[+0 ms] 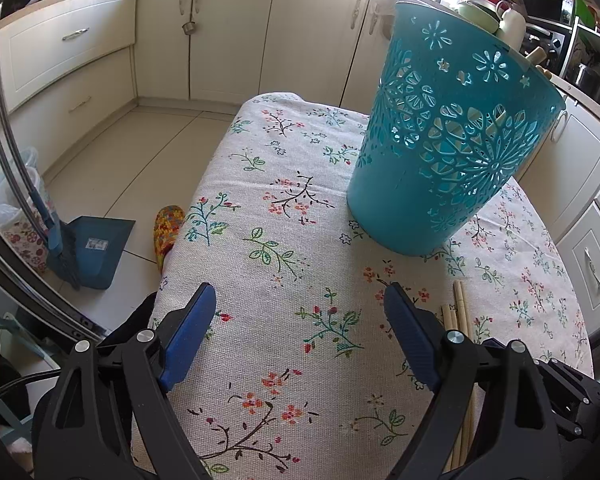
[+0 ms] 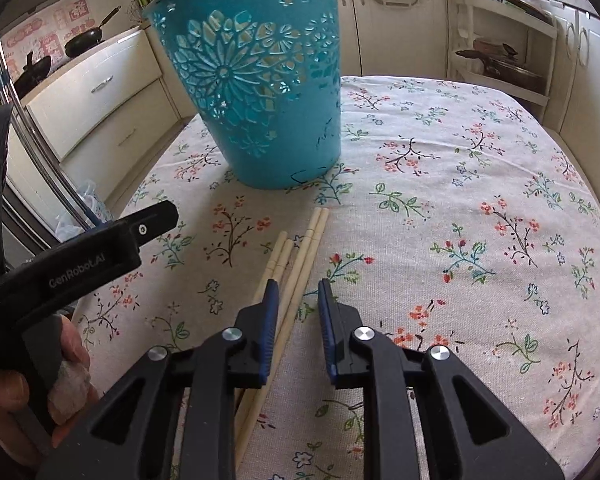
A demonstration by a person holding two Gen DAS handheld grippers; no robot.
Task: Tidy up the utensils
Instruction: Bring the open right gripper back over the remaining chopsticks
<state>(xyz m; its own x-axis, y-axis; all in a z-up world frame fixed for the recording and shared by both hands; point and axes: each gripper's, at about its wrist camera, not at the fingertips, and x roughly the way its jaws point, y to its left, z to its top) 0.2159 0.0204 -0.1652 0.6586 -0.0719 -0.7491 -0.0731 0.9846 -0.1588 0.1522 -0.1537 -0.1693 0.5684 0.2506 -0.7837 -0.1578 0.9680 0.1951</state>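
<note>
While the floral-print cloth-covered table [image 2: 480, 184] carries a tall teal plastic cut-out basket [image 2: 260, 80] at its far side, four pale wooden chopsticks [image 2: 300, 264] lie near it; the left gripper [image 1: 300, 300] gapes wide and empty, the right gripper [image 2: 298, 294] stands narrowly parted, gripping nothing, its left finger over them.

The left hand-held gripper [image 1: 300, 312] hangs over the counter [image 1: 260, 208] with its blue-padded jaws spread wide and nothing between them — only the flowered cloth shows in the gap. A teal cut-out basket [image 1: 440, 152] stands upright on the cloth, up and to the right of the jaws, and pale wooden chopsticks [image 1: 458, 312] lie just beside the right-hand finger, partly hidden behind it. Off the counter's left edge, down on the tiled floor, a blue dustpan [image 1: 96, 248] rests with a brush — cream cabinets [image 1: 228, 36] line the walls behind.
</note>
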